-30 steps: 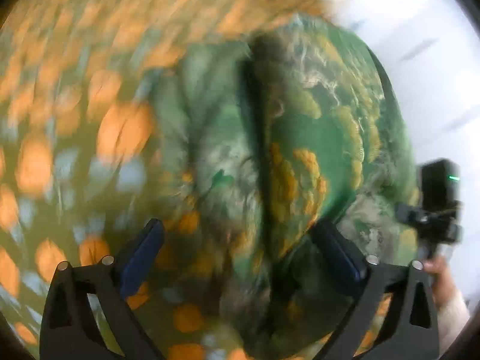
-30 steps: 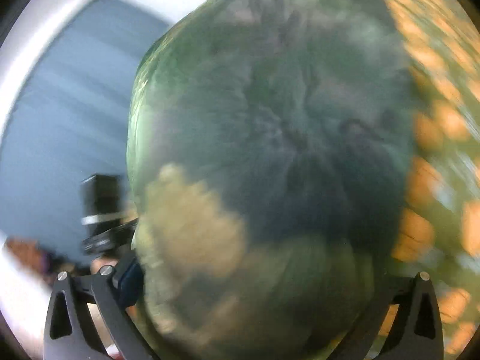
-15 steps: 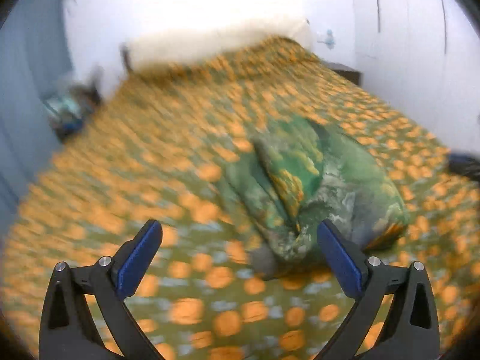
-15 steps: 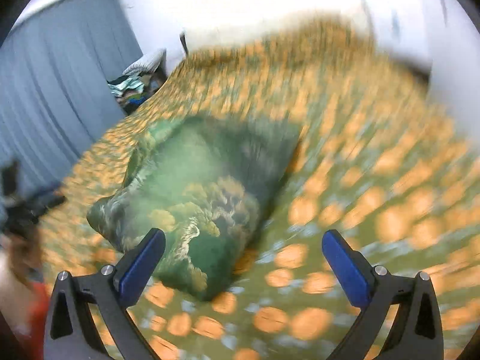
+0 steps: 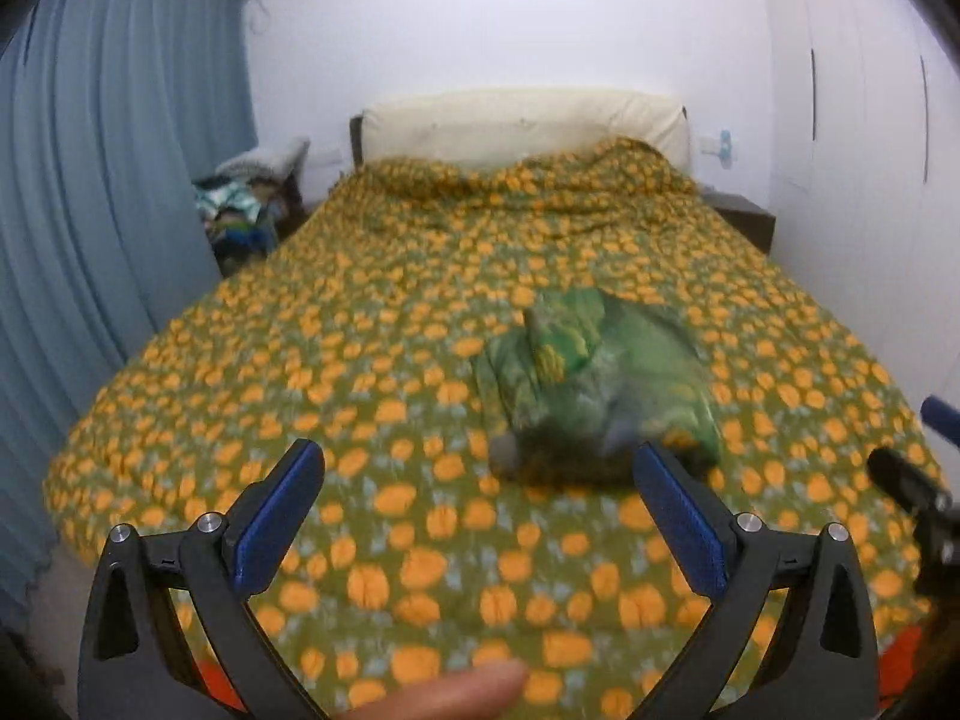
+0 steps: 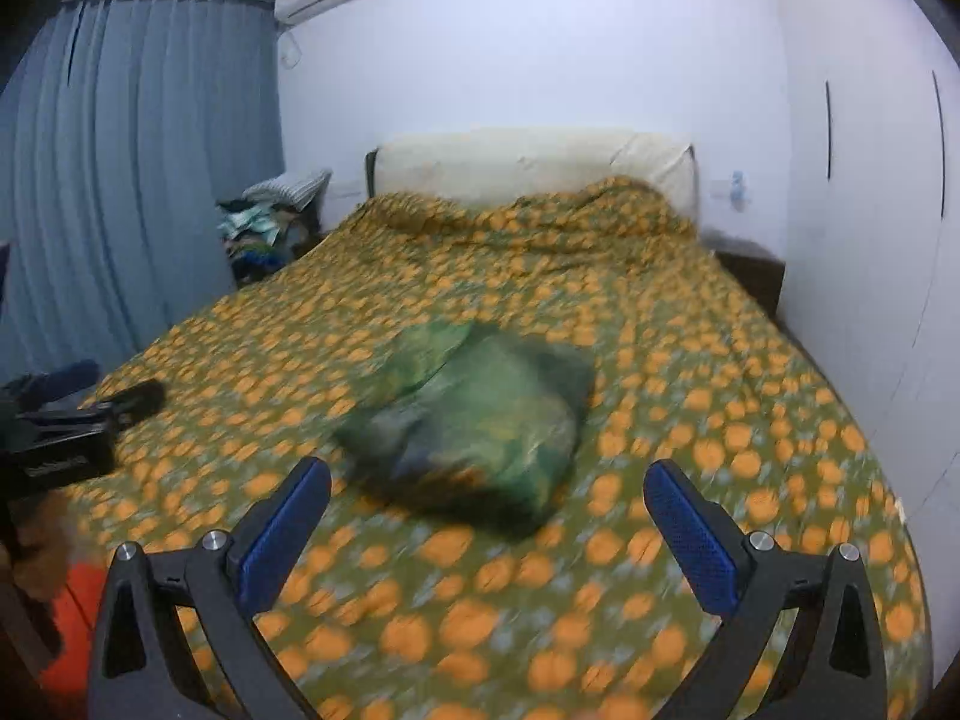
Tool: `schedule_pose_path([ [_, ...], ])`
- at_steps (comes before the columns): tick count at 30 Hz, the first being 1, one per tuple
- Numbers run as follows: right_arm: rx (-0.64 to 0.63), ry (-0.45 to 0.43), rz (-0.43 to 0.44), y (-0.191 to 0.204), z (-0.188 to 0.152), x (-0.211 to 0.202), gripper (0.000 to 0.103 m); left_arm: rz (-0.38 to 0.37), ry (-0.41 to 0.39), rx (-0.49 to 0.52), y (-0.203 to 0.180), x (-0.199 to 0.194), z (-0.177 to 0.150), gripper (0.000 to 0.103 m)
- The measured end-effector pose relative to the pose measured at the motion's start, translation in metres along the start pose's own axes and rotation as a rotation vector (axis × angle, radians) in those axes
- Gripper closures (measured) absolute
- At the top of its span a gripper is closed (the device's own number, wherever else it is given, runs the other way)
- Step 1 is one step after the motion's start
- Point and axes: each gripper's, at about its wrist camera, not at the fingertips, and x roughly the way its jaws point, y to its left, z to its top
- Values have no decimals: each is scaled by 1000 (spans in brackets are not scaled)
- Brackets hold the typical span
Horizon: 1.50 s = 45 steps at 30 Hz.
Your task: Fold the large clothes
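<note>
A green patterned garment (image 5: pixel 594 396), folded into a compact bundle, lies on the bed's orange-flowered green cover (image 5: pixel 372 360). It also shows in the right wrist view (image 6: pixel 480 426). My left gripper (image 5: pixel 480 468) is open and empty, held back from the bundle above the bed's near part. My right gripper (image 6: pixel 489 483) is open and empty too, just short of the bundle. The other gripper's body shows at the right edge of the left wrist view (image 5: pixel 912 486) and at the left edge of the right wrist view (image 6: pixel 66 420).
A cream headboard (image 5: pixel 522 126) stands at the far end of the bed. A pile of clothes (image 5: pixel 246 210) sits at the far left by the blue curtain (image 5: pixel 102 210). A dark nightstand (image 5: pixel 744 219) and white wardrobe doors (image 6: pixel 870 240) are on the right.
Both grippers have pulled back and up from the bundle. One second ago the garment filled both views; now it lies released on the bed, farther away.
</note>
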Motion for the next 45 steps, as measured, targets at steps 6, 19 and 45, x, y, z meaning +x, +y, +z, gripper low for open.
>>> schedule_pose_path([
  [6,-41,31,-48,24,-14,-37,0,-23,-24,8,4,-44,-9,0],
  [19,-28,68,-70,43,-10,-85,0,-38,-46,-3,2,-84,-8,0],
  [45,23,131,-81,34,-11,-40,0,14,60,6,-4,-28,-5,0],
])
